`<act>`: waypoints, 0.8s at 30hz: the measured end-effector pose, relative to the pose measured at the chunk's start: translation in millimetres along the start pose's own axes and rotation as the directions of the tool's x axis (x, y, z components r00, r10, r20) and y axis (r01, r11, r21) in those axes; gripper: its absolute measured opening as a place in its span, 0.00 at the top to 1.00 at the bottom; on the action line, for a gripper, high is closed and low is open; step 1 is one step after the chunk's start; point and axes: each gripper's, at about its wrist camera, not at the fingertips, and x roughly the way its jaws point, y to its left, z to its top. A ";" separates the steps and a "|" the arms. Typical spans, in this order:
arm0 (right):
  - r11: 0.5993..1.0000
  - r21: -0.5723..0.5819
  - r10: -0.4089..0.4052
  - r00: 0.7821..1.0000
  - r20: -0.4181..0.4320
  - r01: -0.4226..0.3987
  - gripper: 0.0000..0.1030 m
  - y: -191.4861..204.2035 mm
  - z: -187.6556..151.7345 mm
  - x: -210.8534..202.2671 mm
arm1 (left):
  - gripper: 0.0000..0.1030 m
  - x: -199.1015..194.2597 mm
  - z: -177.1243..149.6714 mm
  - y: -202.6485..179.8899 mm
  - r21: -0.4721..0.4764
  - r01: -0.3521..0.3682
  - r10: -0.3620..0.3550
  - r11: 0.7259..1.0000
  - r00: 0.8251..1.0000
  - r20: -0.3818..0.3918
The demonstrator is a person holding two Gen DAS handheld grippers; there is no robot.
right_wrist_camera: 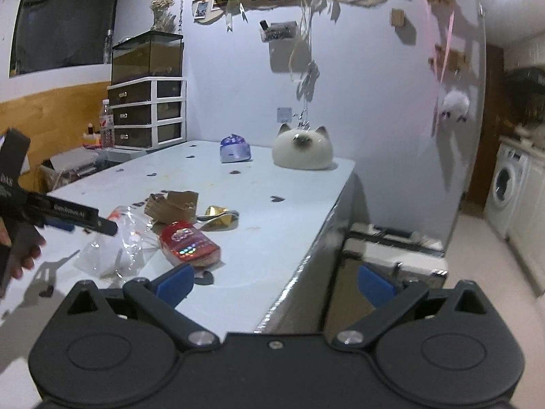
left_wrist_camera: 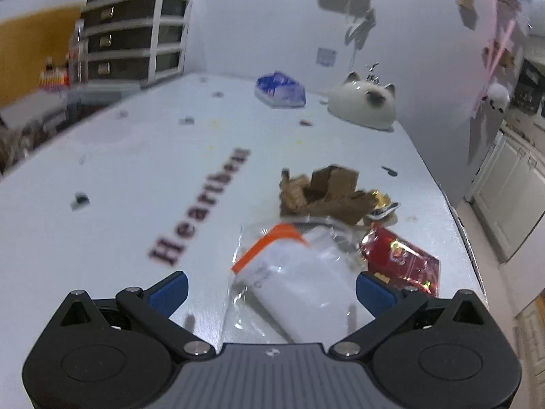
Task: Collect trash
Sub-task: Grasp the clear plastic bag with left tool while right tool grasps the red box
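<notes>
A clear plastic zip bag [left_wrist_camera: 293, 276] with an orange strip lies on the white table [left_wrist_camera: 136, 177], between the blue fingertips of my open left gripper [left_wrist_camera: 272, 293]. Beyond it sit crumpled brown cardboard [left_wrist_camera: 327, 191], a gold wrapper [left_wrist_camera: 381, 201] and a shiny red packet [left_wrist_camera: 402, 259]. The right wrist view shows the same pile: bag [right_wrist_camera: 109, 252], cardboard [right_wrist_camera: 173, 206], gold wrapper [right_wrist_camera: 218, 218], red packet [right_wrist_camera: 189, 243]. My right gripper [right_wrist_camera: 276, 284] is open and holds nothing, hanging over the table's near right corner, with the red packet just past its left finger.
A blue-white packet [right_wrist_camera: 235, 150] and a white cat-shaped ornament [right_wrist_camera: 303, 150] stand at the table's far end. A hand [right_wrist_camera: 24, 255] holds the left gripper at the left. A dark-rimmed container [right_wrist_camera: 391, 252] sits on the floor beside the table edge. A washing machine [right_wrist_camera: 507, 184] stands at the right.
</notes>
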 end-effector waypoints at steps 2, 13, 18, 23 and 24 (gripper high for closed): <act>1.000 0.010 0.015 1.000 0.003 -0.015 0.00 0.7 -0.6 9.2 | 0.00 1.6 -6.6 6.5 -0.047 0.083 -0.085 0.995 0.996 -0.028; 0.996 0.012 0.084 0.996 -0.022 -0.083 0.10 11.0 10.0 68.6 | 0.00 -34.7 -51.3 -26.8 0.108 0.421 -0.409 0.901 0.905 -0.116; 0.988 -0.084 0.126 0.990 -0.056 -0.130 0.18 26.7 9.2 90.8 | 0.01 -45.1 -38.8 -23.0 0.226 0.332 -0.340 0.916 0.940 -0.004; 0.975 -0.123 0.178 0.982 -0.067 -0.185 0.19 39.7 11.5 106.1 | 0.02 -26.4 -1.7 5.8 0.147 0.328 -0.346 0.933 0.931 0.116; 0.973 -0.120 0.189 0.980 -0.069 -0.196 0.20 41.4 12.5 108.8 | 0.02 -21.4 4.0 10.0 0.131 0.336 -0.352 0.933 0.927 0.131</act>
